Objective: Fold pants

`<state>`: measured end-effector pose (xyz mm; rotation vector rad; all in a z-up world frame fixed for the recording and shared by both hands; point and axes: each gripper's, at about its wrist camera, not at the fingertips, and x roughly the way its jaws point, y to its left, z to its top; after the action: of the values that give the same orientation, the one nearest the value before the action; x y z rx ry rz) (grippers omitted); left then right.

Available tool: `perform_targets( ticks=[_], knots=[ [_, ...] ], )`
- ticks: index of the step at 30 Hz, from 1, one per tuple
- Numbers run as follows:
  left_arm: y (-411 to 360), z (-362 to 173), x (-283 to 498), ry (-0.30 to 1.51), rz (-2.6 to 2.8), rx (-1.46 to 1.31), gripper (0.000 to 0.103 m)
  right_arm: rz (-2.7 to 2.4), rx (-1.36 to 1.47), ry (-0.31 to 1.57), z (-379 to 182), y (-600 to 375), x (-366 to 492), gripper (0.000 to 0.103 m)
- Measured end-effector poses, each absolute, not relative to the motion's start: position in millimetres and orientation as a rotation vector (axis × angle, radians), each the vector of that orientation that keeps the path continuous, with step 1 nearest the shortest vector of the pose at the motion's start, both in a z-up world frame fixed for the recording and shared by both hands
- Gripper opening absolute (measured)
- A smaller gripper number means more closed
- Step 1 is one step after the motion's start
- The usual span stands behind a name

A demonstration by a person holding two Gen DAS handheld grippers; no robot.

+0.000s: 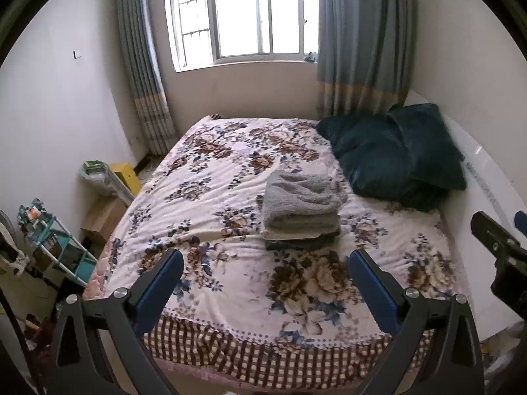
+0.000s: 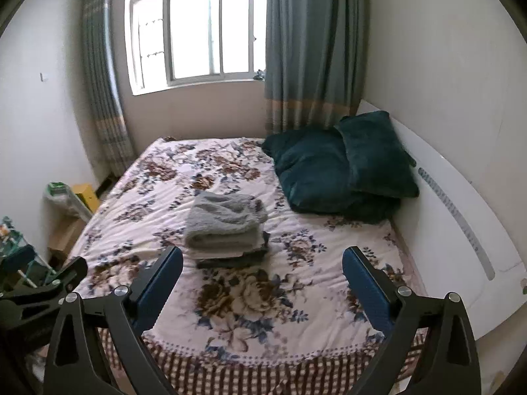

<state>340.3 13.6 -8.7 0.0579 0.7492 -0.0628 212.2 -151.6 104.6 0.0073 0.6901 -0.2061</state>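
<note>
both grippers, left gripper [image 1: 265,268] and right gripper [image 2: 262,265], hang spread and empty short of the folded grey fleece pants [image 1: 301,204] stacked on the floral bed [image 1: 210,171]; folding appears finished.

No text, label, brand or number can be read in either view.

The bedspread [image 1: 230,177] is soft printed cloth, matt, lightly rumpled, with a checked cloth border. On it the stack [image 1: 301,210] is topped by fuzzy grey fleece, rough-napped, with a darker, smoother cloth at the bottom. The pillows [image 1: 402,154] look like plush velvet with a faint sheen. The headboard [image 2: 461,204] is smooth, glossy white. Both tongs, left [image 1: 266,291] and right [image 2: 262,288], are matt black plastic with textured blue pads [image 1: 161,291] and shiny metal bolts.
</note>
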Motion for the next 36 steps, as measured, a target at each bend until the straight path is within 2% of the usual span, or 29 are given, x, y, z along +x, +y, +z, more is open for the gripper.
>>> perform_targets(
  ticks=[14, 36],
  knots=[
    [-4.4, -41.6, 418.9, 0.819, -0.031, 0.096, 0.103, -0.238, 0.001, 0.840, 40.1, -160.4, 314.8, 0.099],
    [-0.8, -53.1, 436.3, 0.831, -0.020, 0.092, 0.103, -0.232, -0.007, 0.852, 24.8, -155.4, 337.8, 0.099]
  ],
)
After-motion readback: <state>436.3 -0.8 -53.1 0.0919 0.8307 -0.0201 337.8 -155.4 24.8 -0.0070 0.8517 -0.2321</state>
